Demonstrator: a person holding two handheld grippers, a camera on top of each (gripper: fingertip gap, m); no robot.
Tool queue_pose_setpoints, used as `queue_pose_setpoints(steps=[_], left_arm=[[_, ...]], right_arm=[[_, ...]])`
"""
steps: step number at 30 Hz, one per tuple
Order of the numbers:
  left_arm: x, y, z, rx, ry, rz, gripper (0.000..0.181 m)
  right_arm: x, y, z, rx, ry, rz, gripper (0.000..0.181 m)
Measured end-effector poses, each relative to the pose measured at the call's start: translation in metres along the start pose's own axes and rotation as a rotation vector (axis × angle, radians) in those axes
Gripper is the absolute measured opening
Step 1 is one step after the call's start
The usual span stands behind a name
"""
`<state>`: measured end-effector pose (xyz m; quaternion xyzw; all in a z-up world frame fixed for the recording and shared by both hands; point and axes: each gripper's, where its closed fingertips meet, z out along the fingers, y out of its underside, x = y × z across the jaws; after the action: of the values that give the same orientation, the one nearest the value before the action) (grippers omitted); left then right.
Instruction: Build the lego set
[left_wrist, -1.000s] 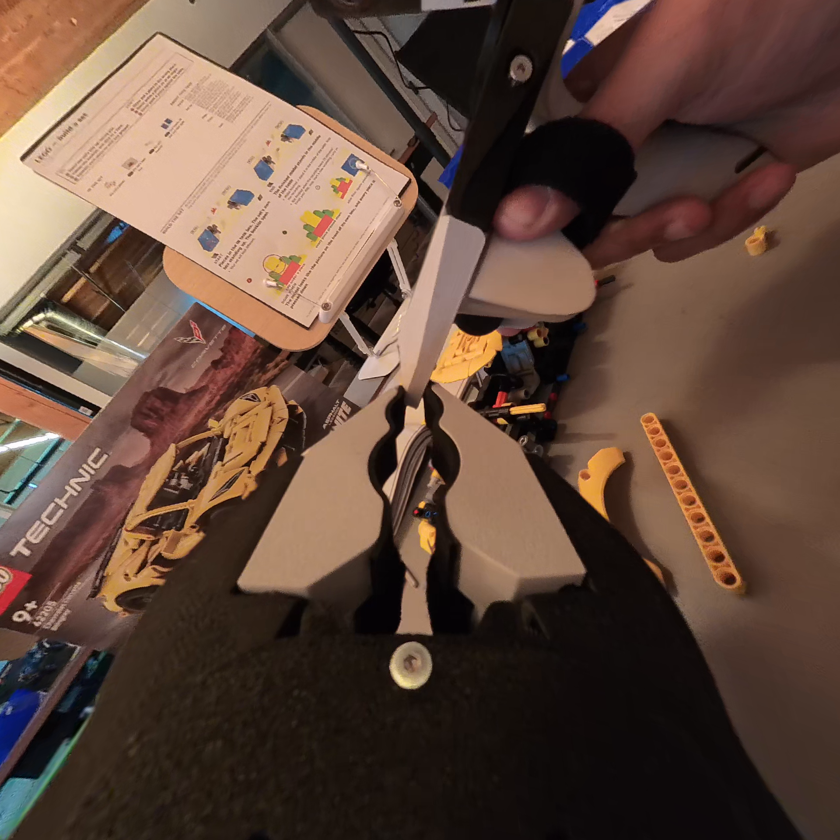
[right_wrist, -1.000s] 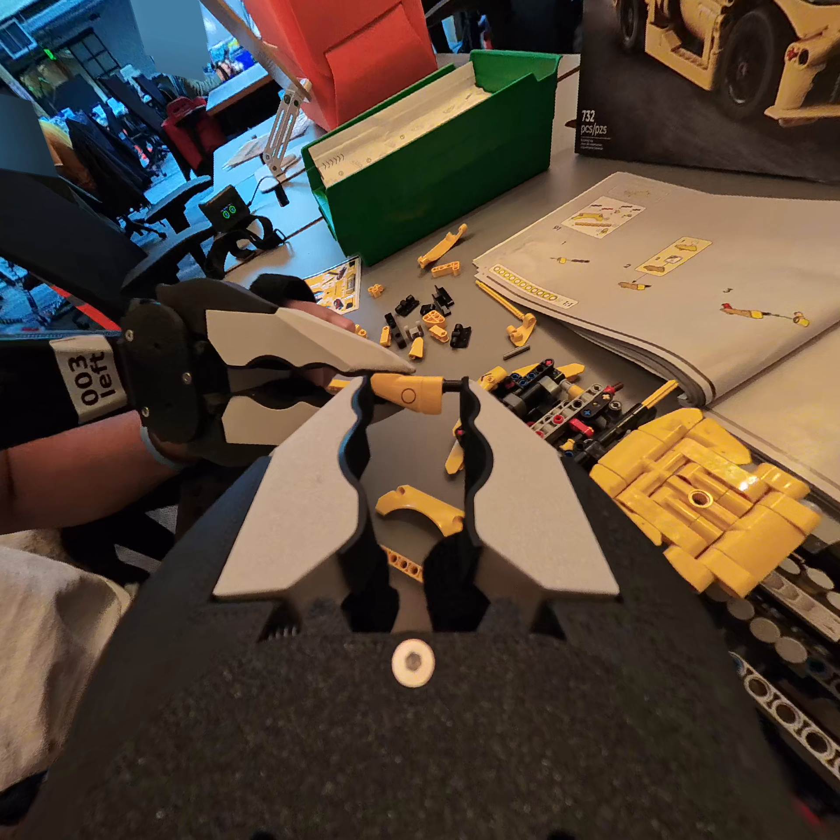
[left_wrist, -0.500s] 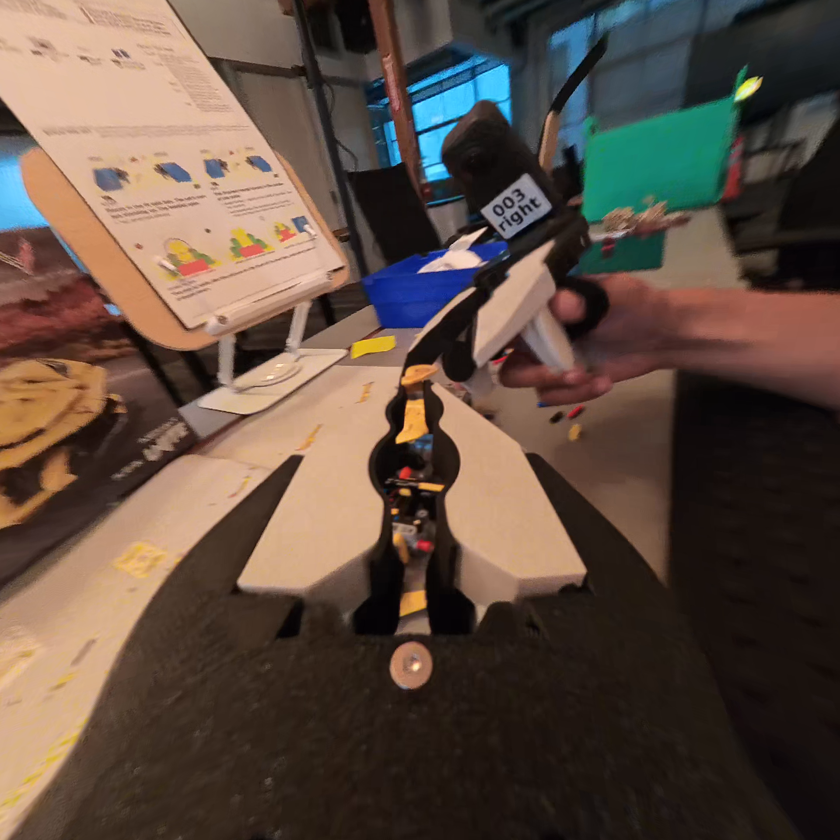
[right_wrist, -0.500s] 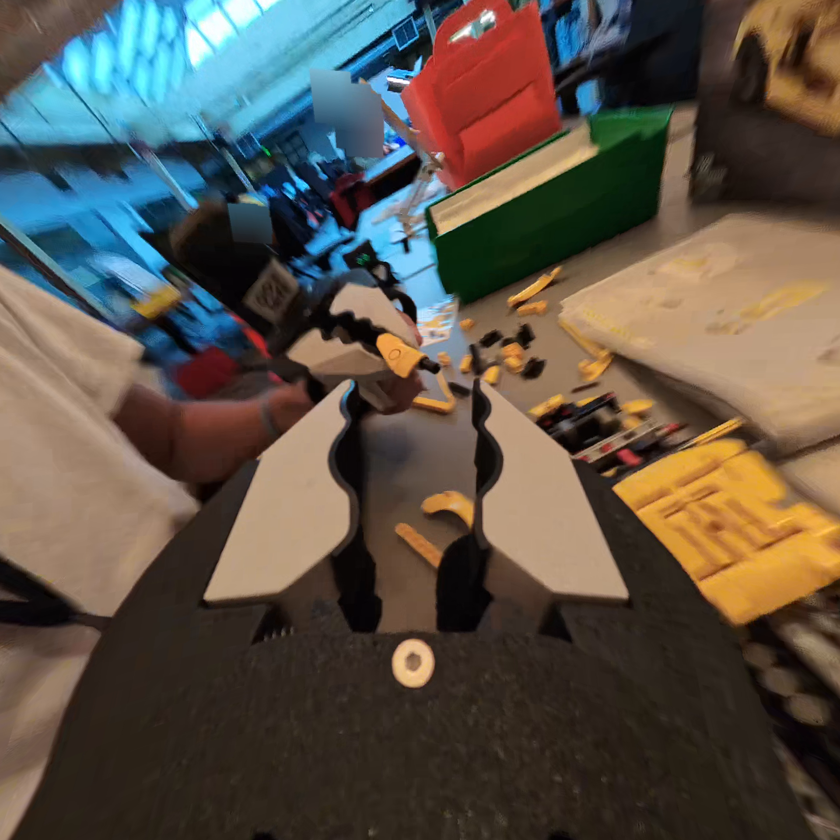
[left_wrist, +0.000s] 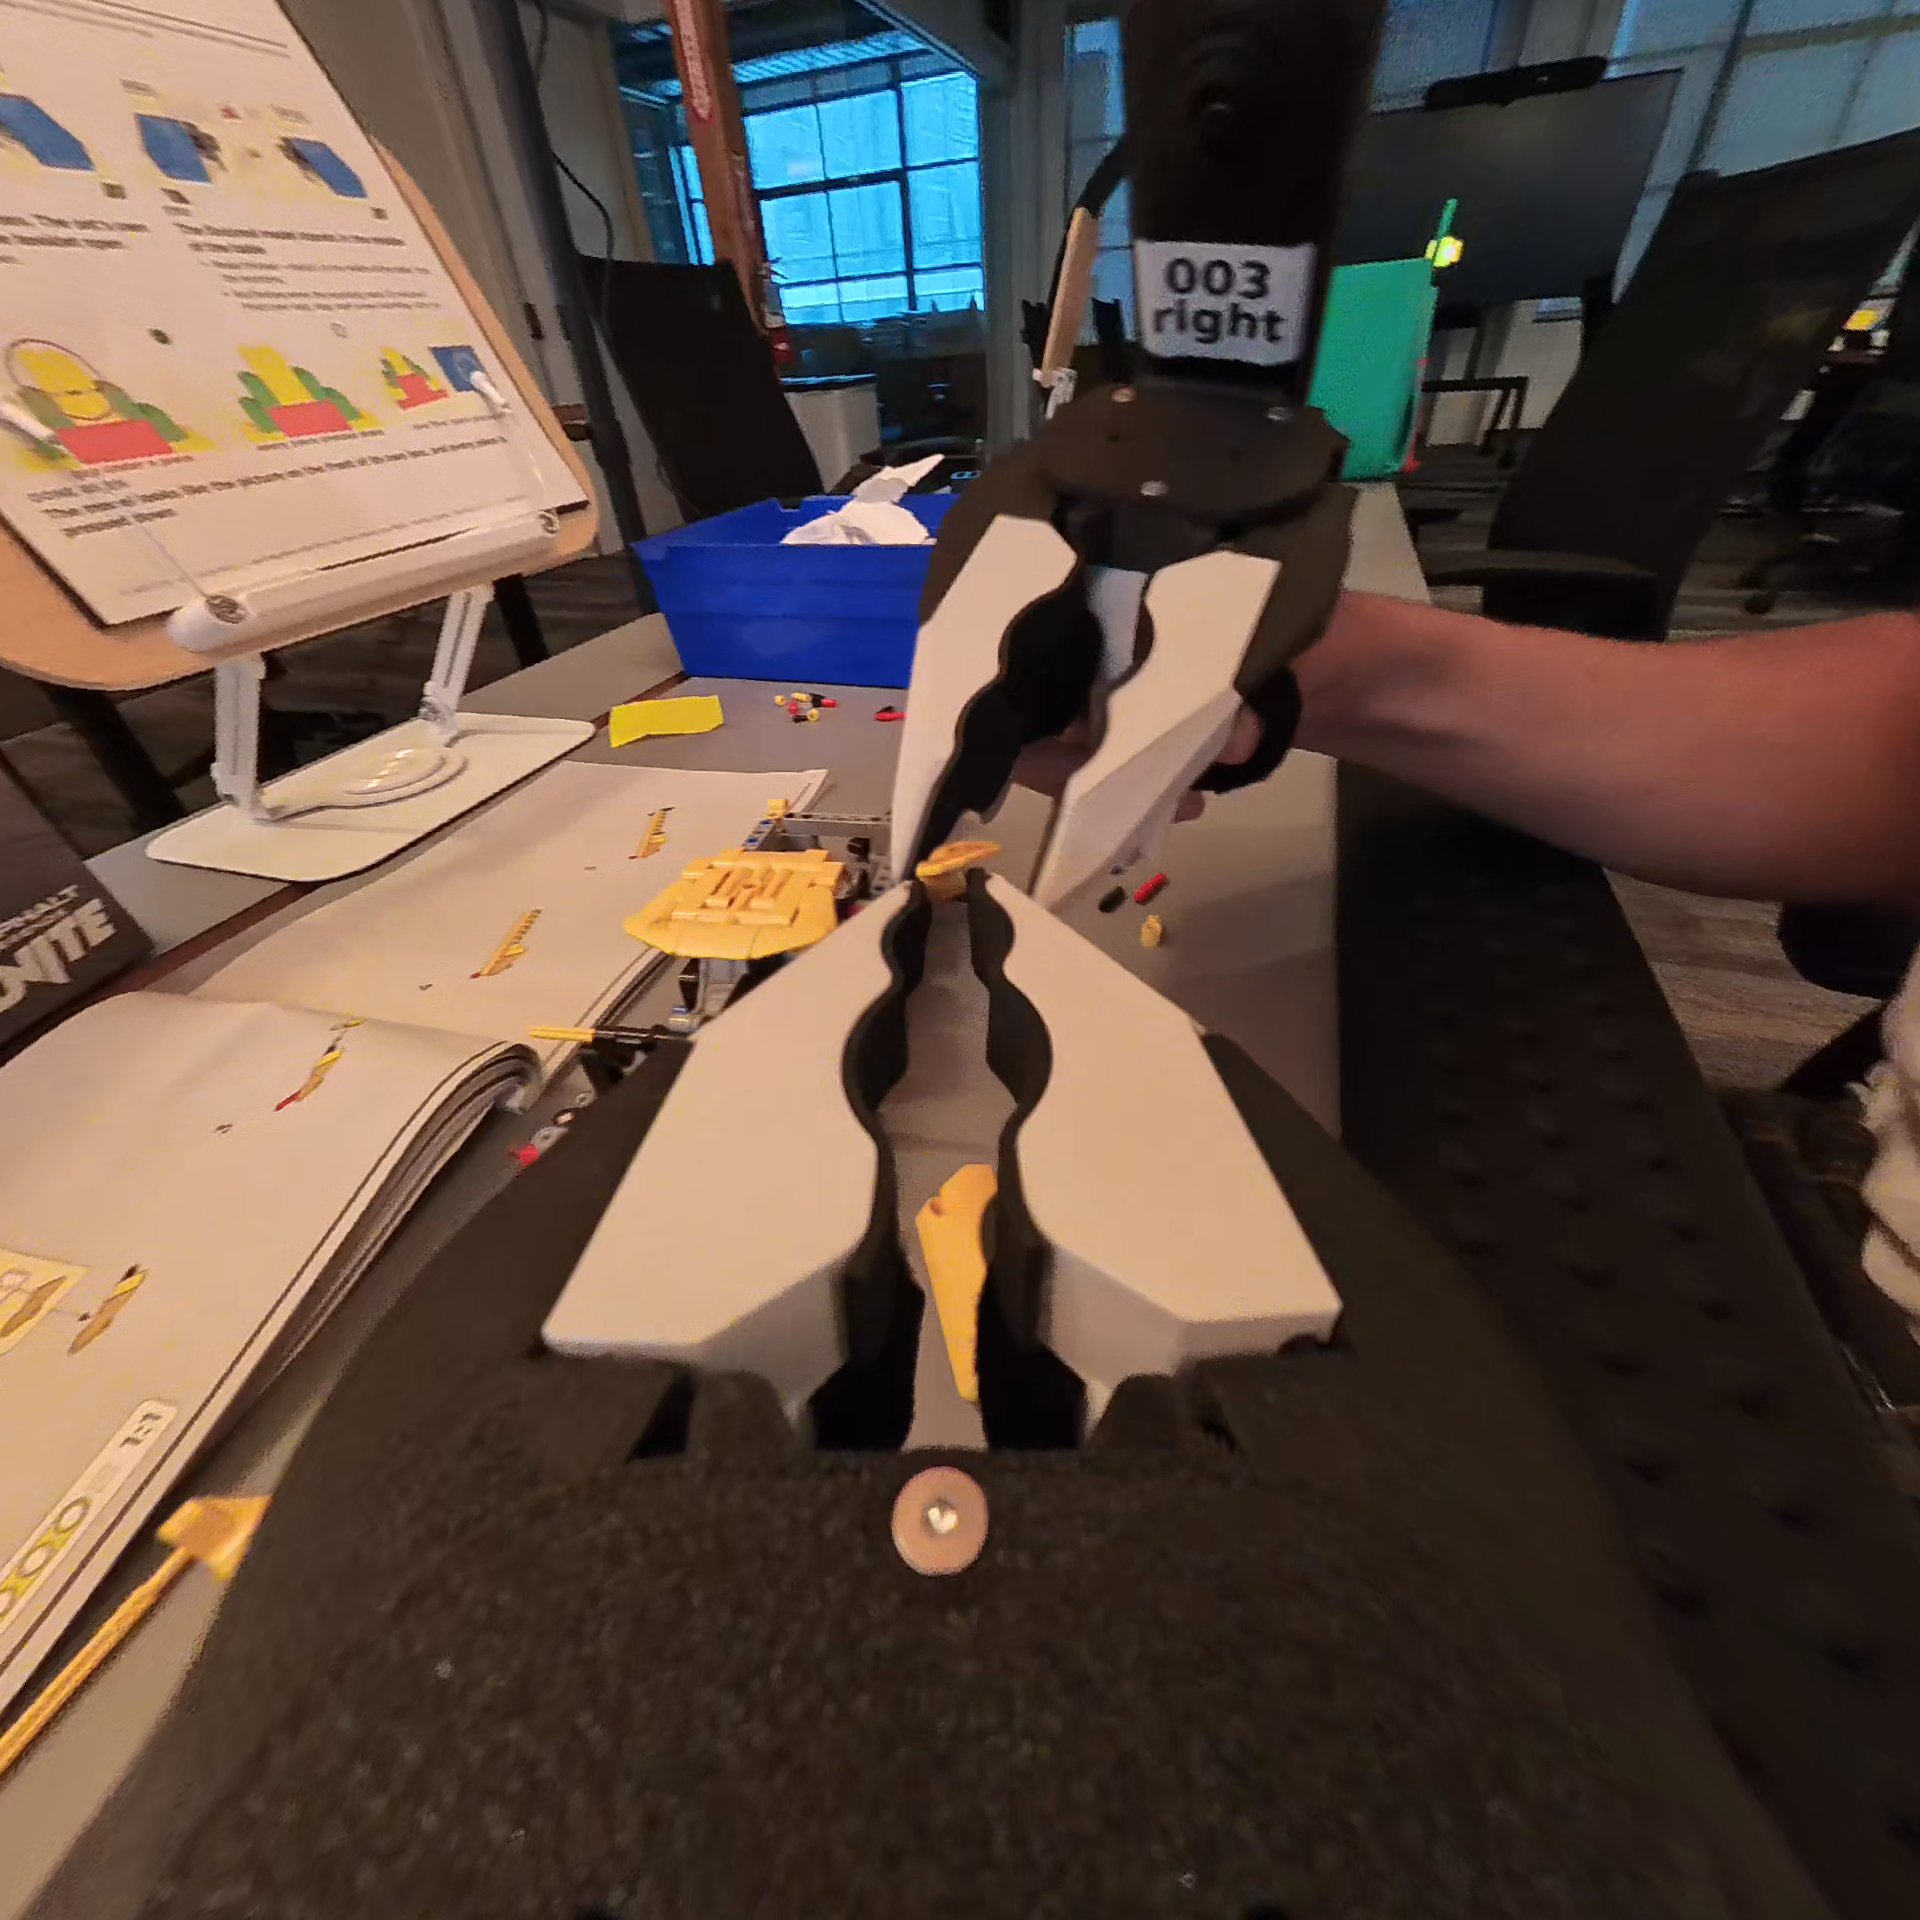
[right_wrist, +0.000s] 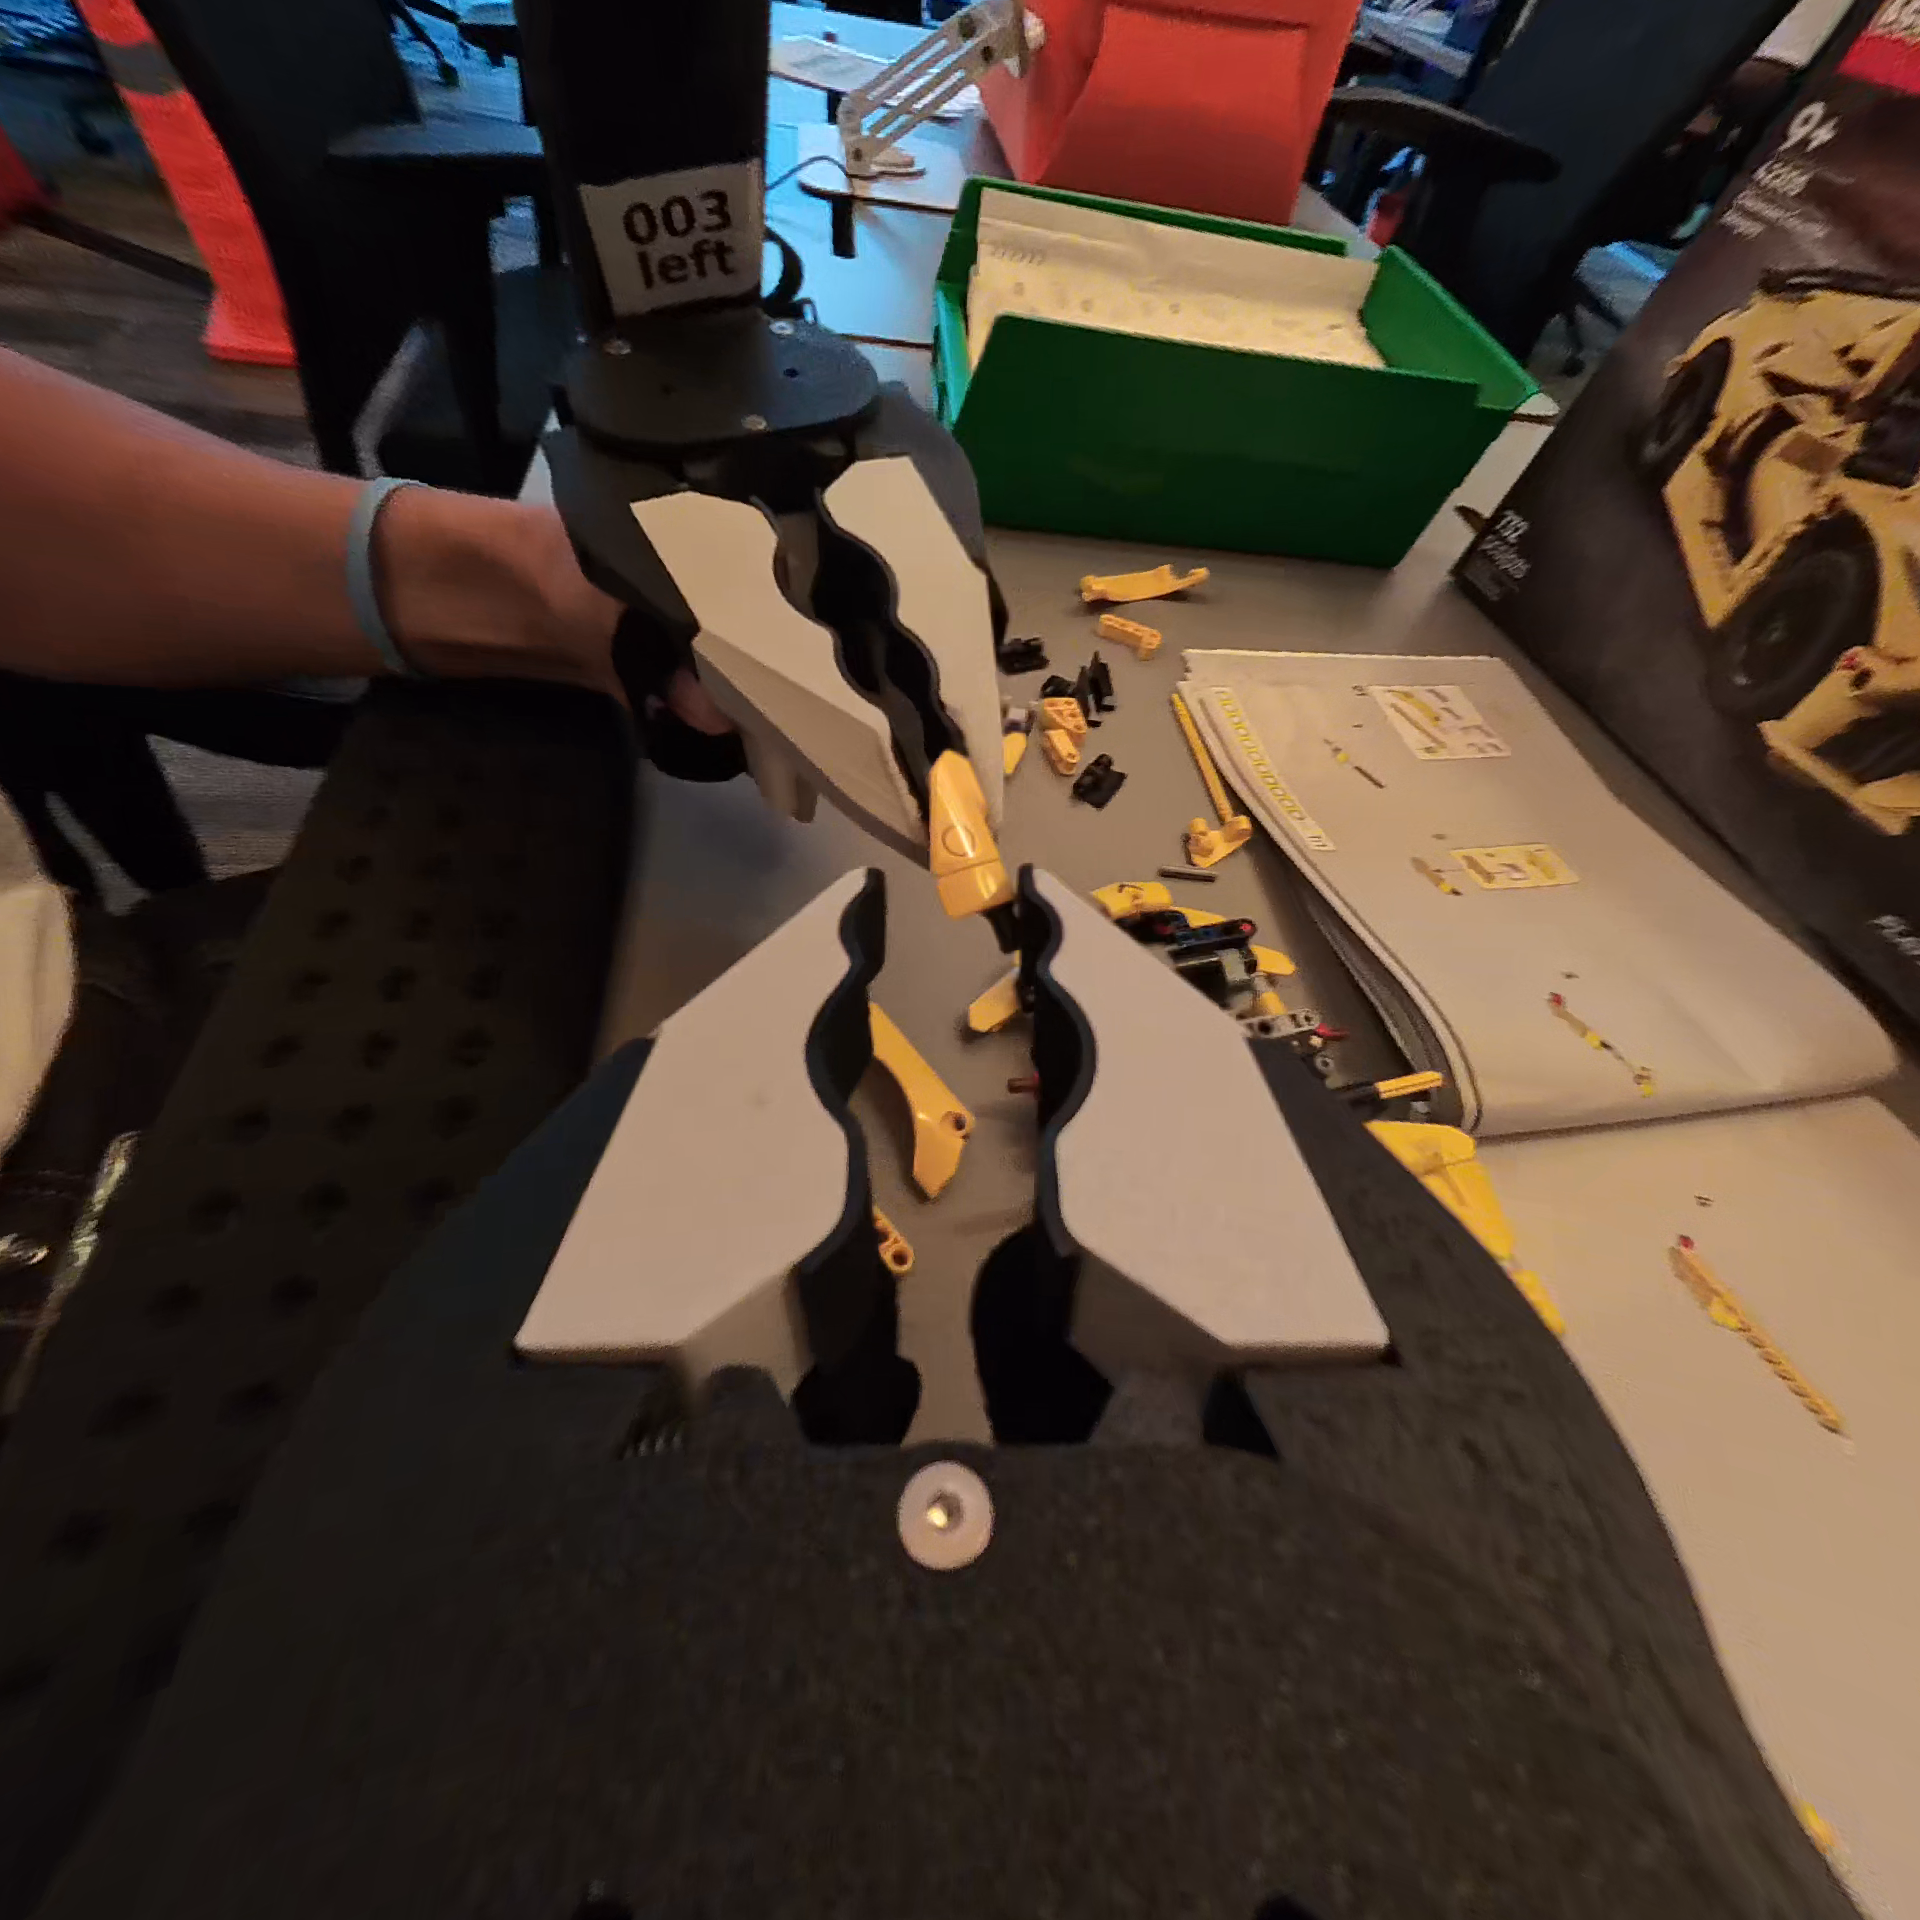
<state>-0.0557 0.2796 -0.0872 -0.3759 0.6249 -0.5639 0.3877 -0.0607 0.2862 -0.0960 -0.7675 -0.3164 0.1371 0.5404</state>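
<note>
1. Fingers of the left gripper (right_wrist: 951, 821) are pinched narrow on a smooth, rounded yellow piece (right_wrist: 964, 836), held in the air above the grey table (right_wrist: 748, 862); a thin black pin juts from its lower end.
2. Right gripper (right_wrist: 951, 899) fingers stand wide apart with nothing between them; the tip of its right-hand finger (right_wrist: 1049, 935) lies just beside that pin, though contact cannot be told.
3. Left wrist view: the yellow piece (left_wrist: 956, 862) shows only as a sliver at the fingertips, with the right gripper (left_wrist: 982, 862) pointing down at it from opposite.
4. Below the grippers lie a curved yellow panel (right_wrist: 914, 1112), loose black and yellow parts (right_wrist: 1081, 717), and a partly built black frame (right_wrist: 1216, 945) beside the open instruction booklet (right_wrist: 1507, 883).
5. Only the right wrist view shows the green bin (right_wrist: 1226, 436) of paper sheets and the set's box (right_wrist: 1766, 540).
6. Only the left wrist view shows the blue bin (left_wrist: 790, 613), a sheet on a white stand (left_wrist: 239, 343), and the studded yellow car body (left_wrist: 738, 902) lying on the booklet's edge.
</note>
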Motion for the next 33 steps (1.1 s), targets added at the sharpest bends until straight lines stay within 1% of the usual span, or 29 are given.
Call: queue_pose_setpoints(steps=[2, 7, 11, 12, 15, 16, 19, 21, 23, 26, 28, 29, 30, 31, 32, 33], left_arm=[[0.004, 0.001, 0.001, -0.007, 0.017, 0.013, 0.008], [0.006, 0.007, 0.004, -0.034, 0.035, 0.013, 0.008], [0.004, 0.016, 0.006, -0.079, 0.025, 0.004, 0.009], [0.003, 0.018, 0.006, -0.087, 0.025, -0.004, 0.012], [-0.005, 0.023, 0.002, -0.098, 0.012, -0.042, 0.020], [-0.010, 0.023, 0.000, -0.098, -0.001, -0.056, 0.020], [-0.029, 0.027, -0.006, -0.106, -0.076, -0.093, 0.020], [-0.045, 0.037, -0.009, -0.141, -0.141, -0.132, 0.023], [-0.049, 0.041, -0.010, -0.157, -0.153, -0.159, 0.024], [-0.055, 0.046, -0.010, -0.172, -0.189, -0.160, 0.023], [-0.055, 0.049, -0.008, -0.184, -0.184, -0.179, 0.023], [-0.054, 0.050, -0.008, -0.187, -0.175, -0.188, 0.024], [-0.053, 0.050, -0.007, -0.186, -0.167, -0.199, 0.024], [-0.051, 0.049, -0.006, -0.180, -0.158, -0.211, 0.024], [-0.049, 0.047, -0.005, -0.169, -0.142, -0.223, 0.023], [-0.047, 0.045, -0.003, -0.154, -0.126, -0.235, 0.023]], right_arm=[[0.001, 0.002, -0.002, -0.003, -0.013, 0.007, 0.015], [-0.002, 0.010, -0.002, -0.021, -0.066, 0.046, 0.014], [0.000, 0.020, -0.002, -0.058, -0.063, 0.067, 0.014], [0.003, 0.025, -0.004, -0.079, -0.050, 0.068, 0.014], [0.009, 0.051, -0.014, -0.191, -0.032, 0.084, 0.014], [0.004, 0.063, -0.018, -0.240, -0.066, 0.098, 0.014], [-0.025, 0.095, -0.024, -0.350, -0.225, 0.167, 0.014], [-0.035, 0.110, -0.023, -0.409, -0.253, 0.158, 0.014], [-0.040, 0.120, -0.021, -0.452, -0.251, 0.116, 0.014], [-0.041, 0.128, -0.016, -0.485, -0.245, 0.089, 0.014], [-0.033, 0.126, -0.013, -0.466, -0.206, 0.083, 0.014], [-0.030, 0.121, -0.012, -0.430, -0.191, 0.086, 0.014], [-0.024, 0.111, -0.010, -0.369, -0.166, 0.102, 0.014], [-0.012, 0.099, -0.008, -0.292, -0.108, 0.139, 0.014], [0.000, 0.085, -0.007, -0.207, -0.059, 0.210, 0.014], [0.008, 0.070, -0.008, -0.116, -0.051, 0.304, 0.014]])
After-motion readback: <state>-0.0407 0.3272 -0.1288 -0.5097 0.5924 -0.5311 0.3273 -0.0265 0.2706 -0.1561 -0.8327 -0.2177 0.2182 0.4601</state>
